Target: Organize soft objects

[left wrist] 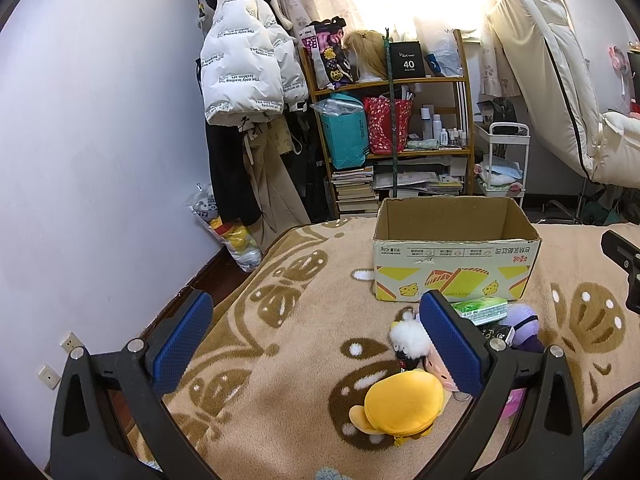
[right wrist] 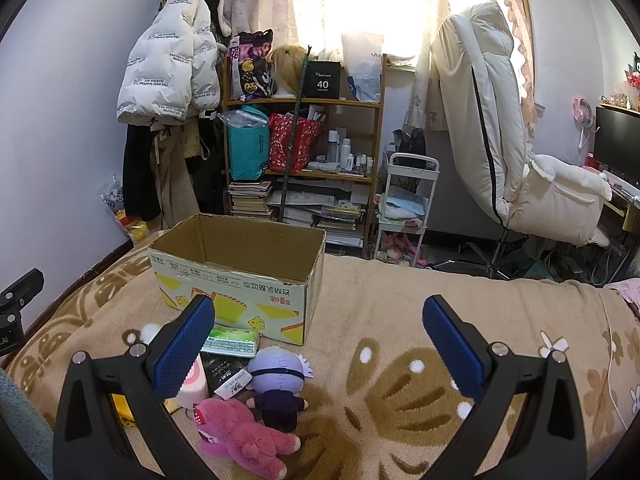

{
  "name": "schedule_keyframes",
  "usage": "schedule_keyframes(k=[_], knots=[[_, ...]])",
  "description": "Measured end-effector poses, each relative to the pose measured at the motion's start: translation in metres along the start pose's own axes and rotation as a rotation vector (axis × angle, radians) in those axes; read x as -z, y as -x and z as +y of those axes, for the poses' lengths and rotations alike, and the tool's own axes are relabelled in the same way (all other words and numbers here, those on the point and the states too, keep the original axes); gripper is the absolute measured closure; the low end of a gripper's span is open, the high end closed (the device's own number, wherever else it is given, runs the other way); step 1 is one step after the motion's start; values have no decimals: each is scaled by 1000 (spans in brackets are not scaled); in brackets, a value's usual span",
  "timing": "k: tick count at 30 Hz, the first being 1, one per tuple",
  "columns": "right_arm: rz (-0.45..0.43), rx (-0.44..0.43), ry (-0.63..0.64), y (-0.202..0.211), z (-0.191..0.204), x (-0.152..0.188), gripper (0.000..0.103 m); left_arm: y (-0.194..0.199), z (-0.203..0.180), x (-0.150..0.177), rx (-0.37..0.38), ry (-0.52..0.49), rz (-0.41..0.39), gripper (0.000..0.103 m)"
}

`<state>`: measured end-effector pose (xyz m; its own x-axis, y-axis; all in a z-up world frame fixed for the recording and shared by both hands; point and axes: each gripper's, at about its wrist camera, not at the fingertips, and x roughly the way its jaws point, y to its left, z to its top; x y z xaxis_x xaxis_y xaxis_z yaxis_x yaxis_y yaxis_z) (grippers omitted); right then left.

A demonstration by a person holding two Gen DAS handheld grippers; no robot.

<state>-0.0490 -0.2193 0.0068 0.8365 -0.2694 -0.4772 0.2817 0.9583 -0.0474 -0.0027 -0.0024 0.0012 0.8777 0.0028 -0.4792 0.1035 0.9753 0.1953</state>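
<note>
Two grippers hang over a bed spread with a fuzzy tan blanket (right wrist: 400,292) patterned in brown butterflies. The left gripper (left wrist: 316,344) and the right gripper (right wrist: 319,348) both have their jaws spread wide with nothing between them; the pads are blue with a fine dimpled texture, on black frames.

An open corrugated cardboard box (left wrist: 456,256), printed with yellow shapes and red writing too distorted to read, stands upright on the blanket and looks empty inside. Just in front of it lies a heap of soft things: a round yellow plush (left wrist: 404,404), a fluffy white pom-pom toy (left wrist: 410,340), a green pack of tissues (right wrist: 230,340), a purple-haired doll in dark clothes (right wrist: 278,384), a shaggy pink bear plush (right wrist: 244,436) and a pink roll-shaped toy (right wrist: 194,380). They touch one another, and the tissue pack lies against the box's front.

Behind, a white quilted puffer jacket (left wrist: 240,64) printed "The only leading fashion art" hangs beside a bamboo shelf (right wrist: 304,102) holding a black box marked "40 COLORS" (right wrist: 323,80).
</note>
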Motion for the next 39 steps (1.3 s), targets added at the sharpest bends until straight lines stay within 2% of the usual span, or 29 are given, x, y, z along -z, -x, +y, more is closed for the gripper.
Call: schedule_keyframes(k=[39], knots=[[6, -5, 9, -1, 0, 1, 0, 0, 4, -1, -8, -1, 3, 1]])
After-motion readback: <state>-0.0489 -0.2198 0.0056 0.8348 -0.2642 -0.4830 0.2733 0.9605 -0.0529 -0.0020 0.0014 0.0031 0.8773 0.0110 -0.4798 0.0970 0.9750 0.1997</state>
